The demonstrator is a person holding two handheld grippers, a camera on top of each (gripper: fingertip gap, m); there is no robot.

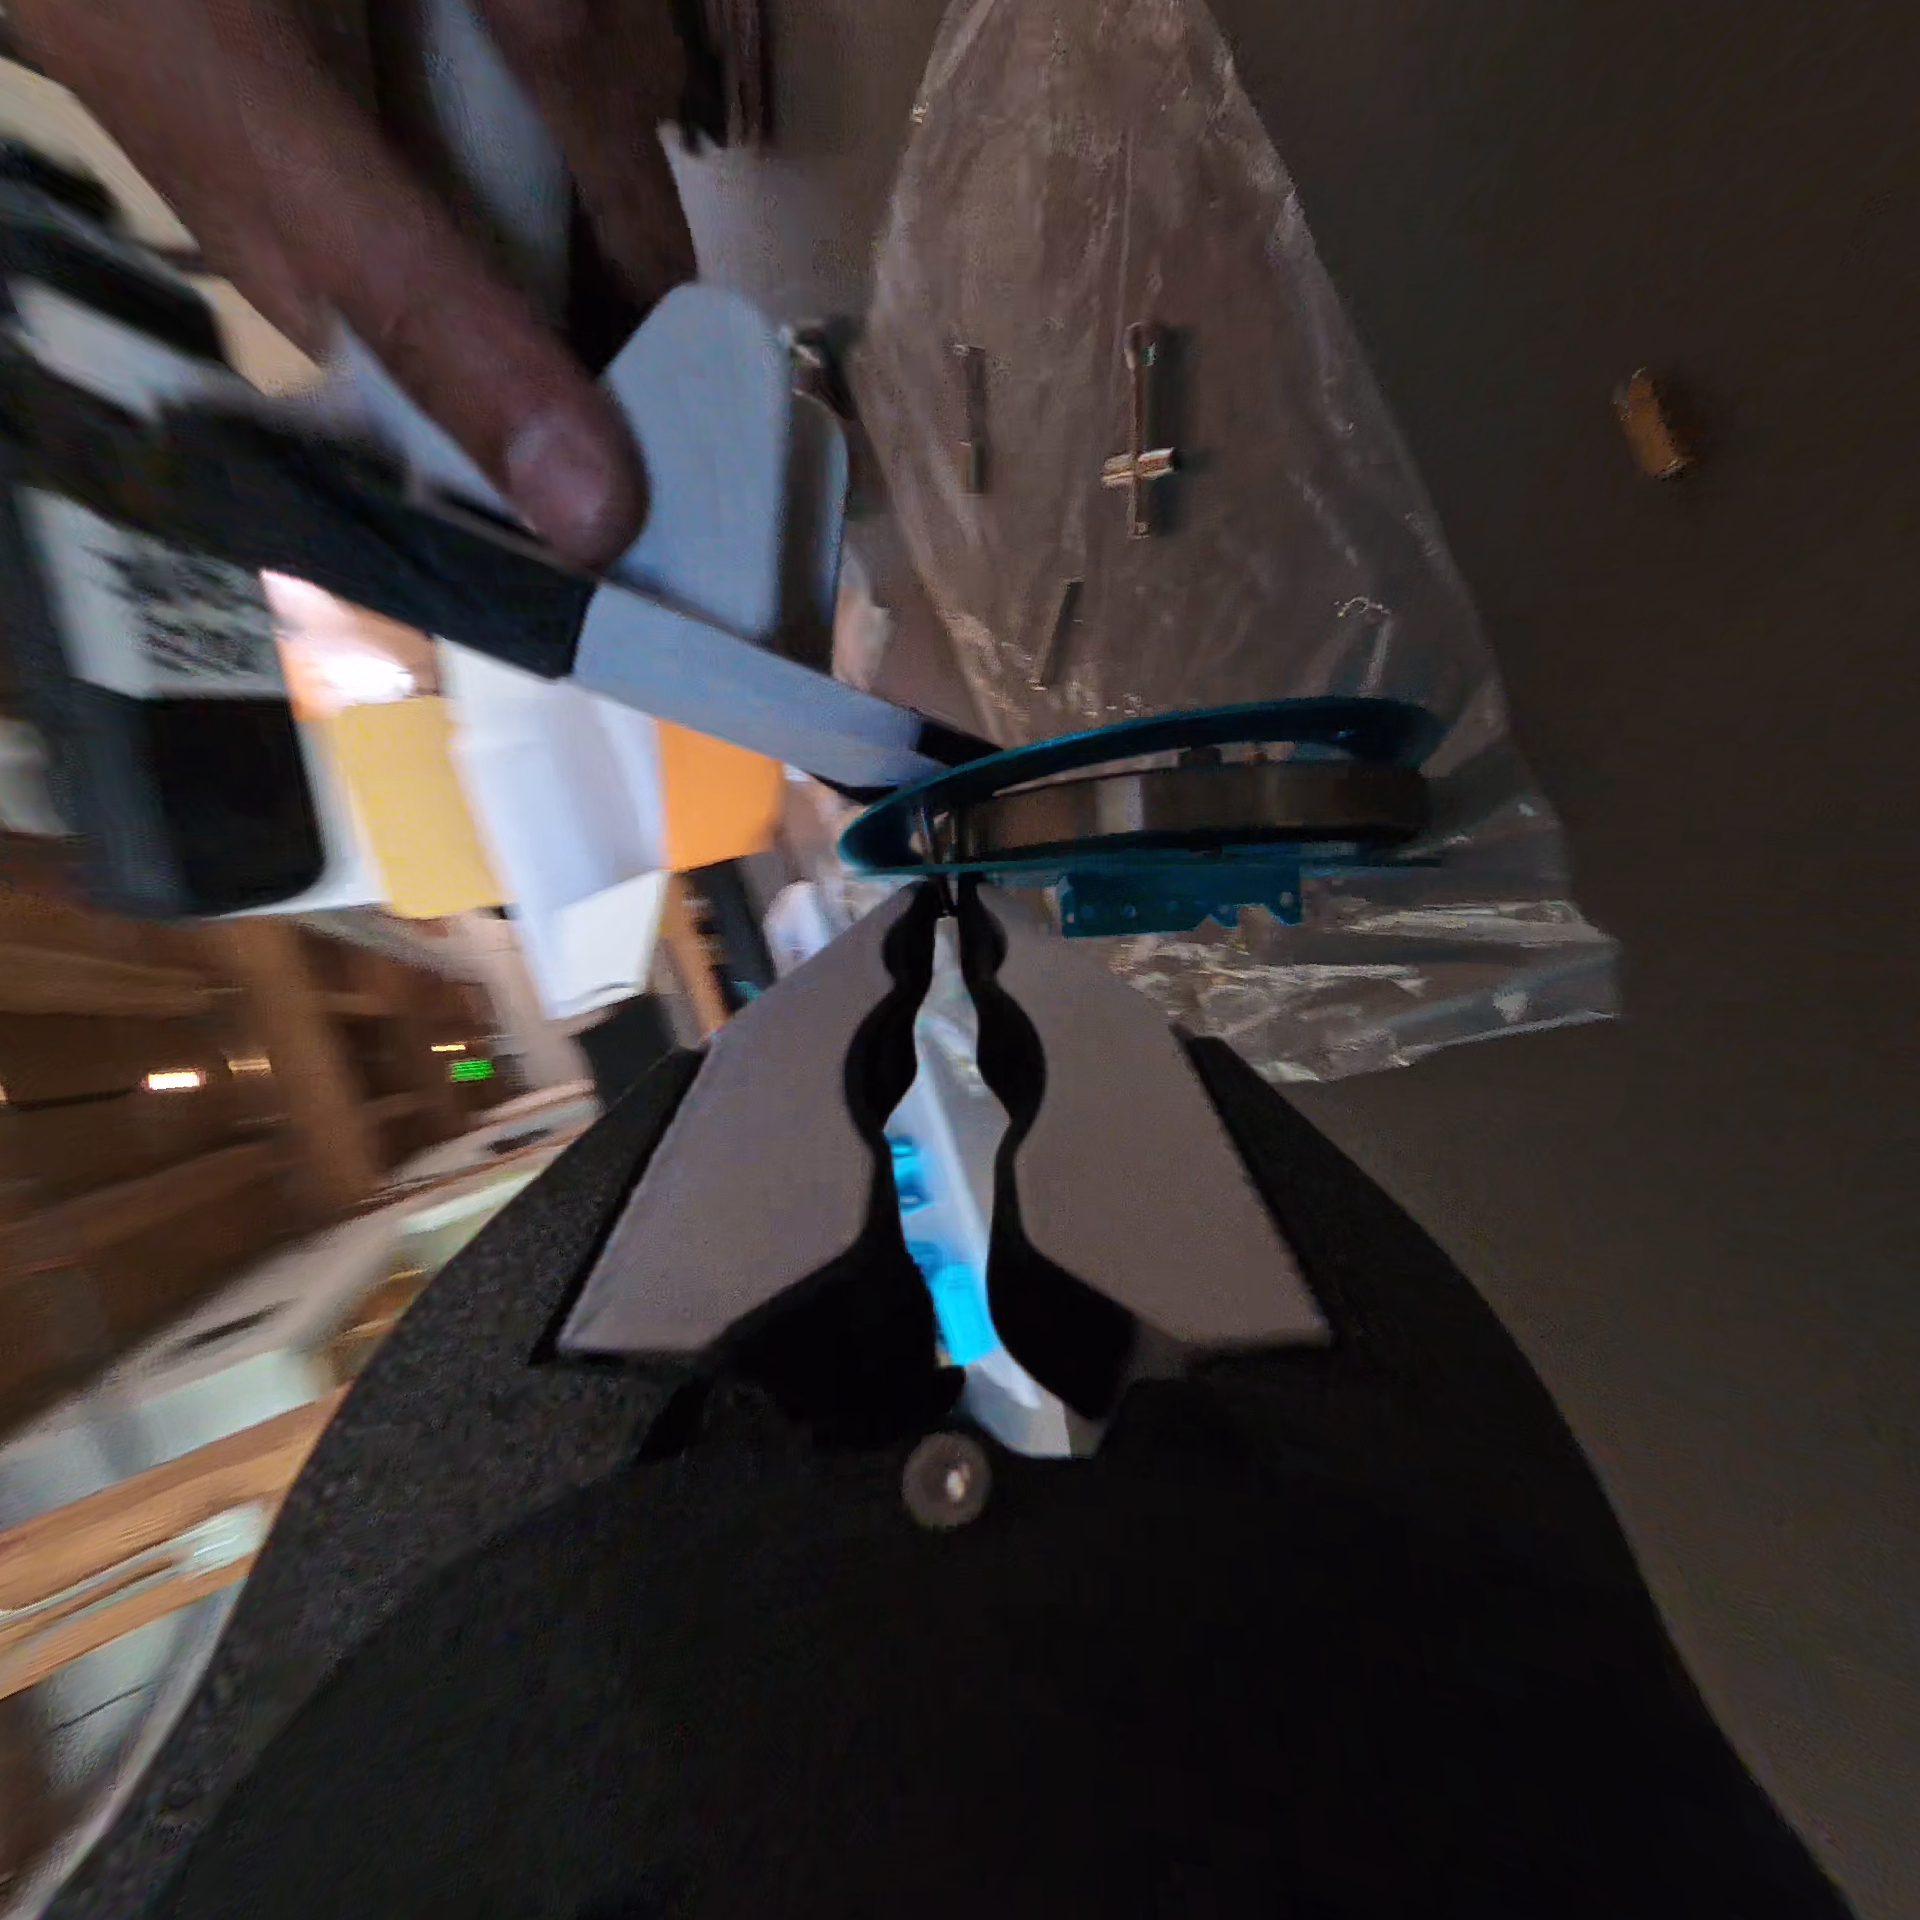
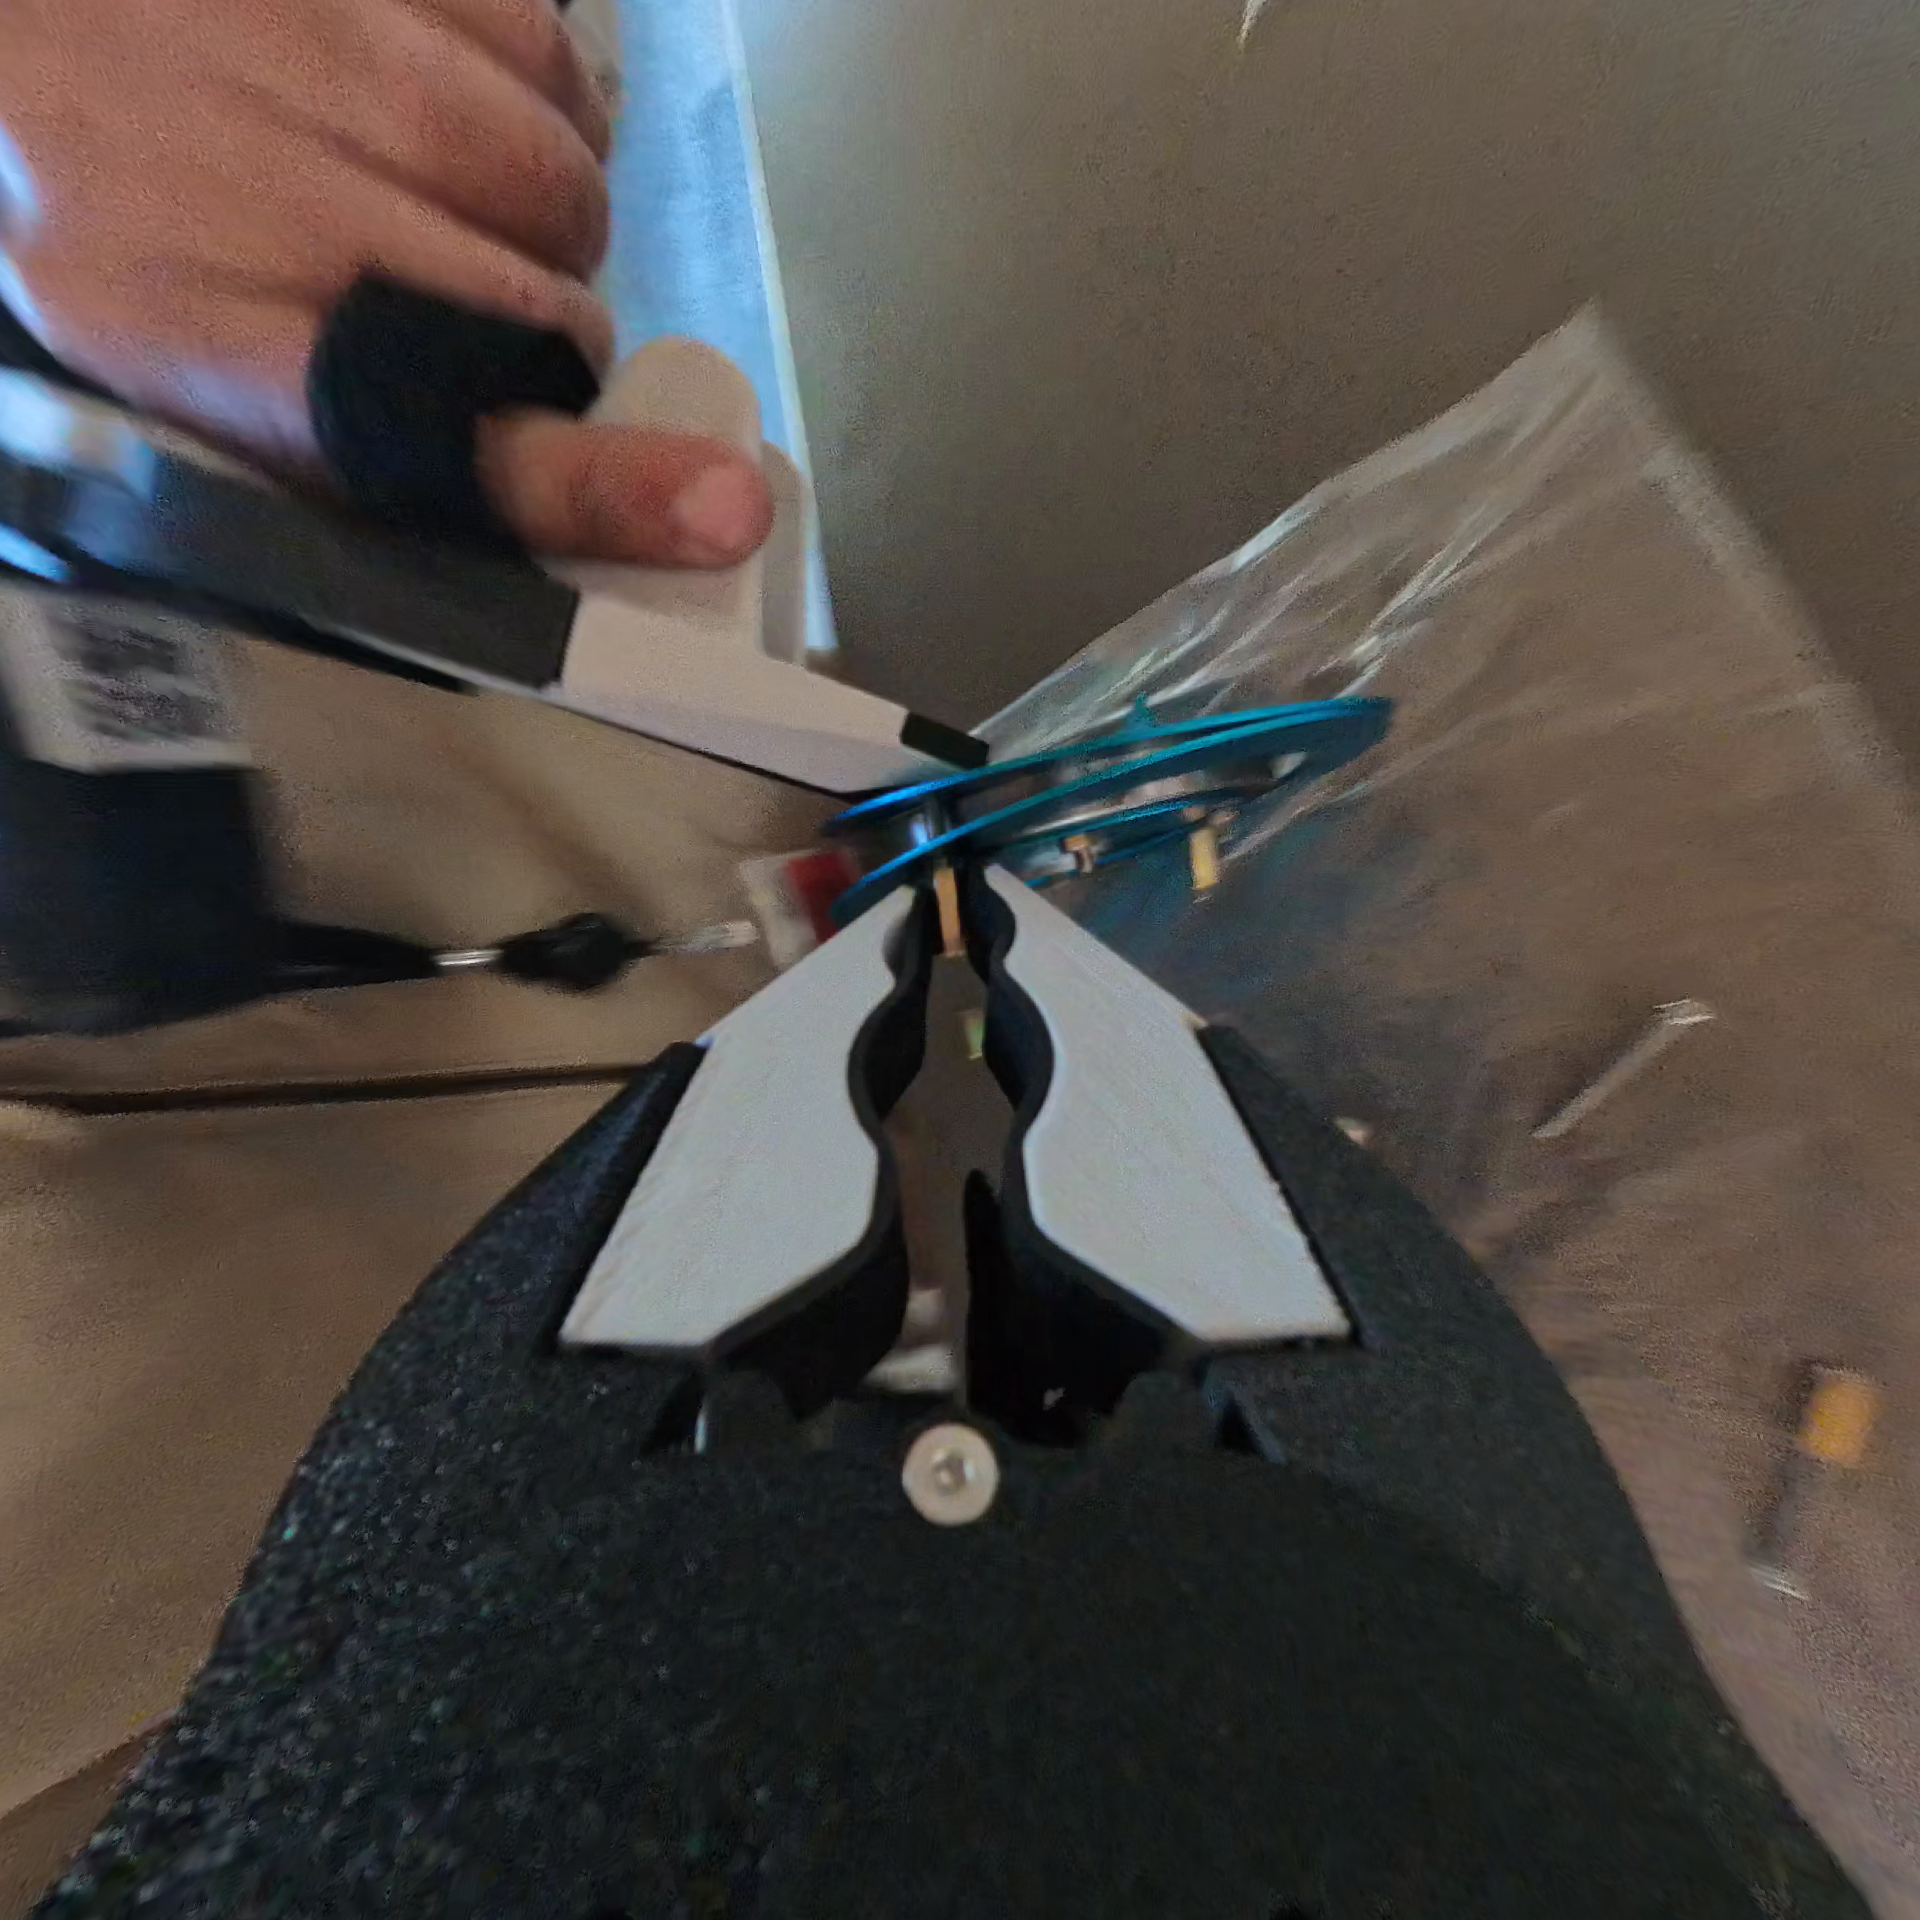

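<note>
Blue ring assembly [image 1: 1143,800]: the landmark; two thin blue metal rings stacked with a grey metal disc [image 1: 1205,805] sandwiched between them, held in the air above a clear plastic bag [image 1: 1091,312] on the desk [image 1: 1714,1247].
Left claw [image 1: 940,899]: narrowed almost fully, tips pinching the near rim of the assembly; appears to grip the edge or a small post there.
Right claw [image 2: 951,914]: narrowed on a small brass standoff [image 2: 948,920] at the assembly's near rim, between the blue rings.
Other claw in each view: enters from the left of the assembly, its tip touching the rim; a hand [image 2: 312,208] holds it.
Loose parts: thin metal pins [image 1: 1143,436] lie inside the bag beyond the assembly; a brass standoff [image 1: 1652,421] lies on the desk to its right.
Handling, judged: stiff, fairly light, smooth and slippery metal; thin rings could bend or tilt. Hold at the rim near a standoff, not on the ring's free span.
Clarity: both views blurred; exact contact is uncertain.
</note>
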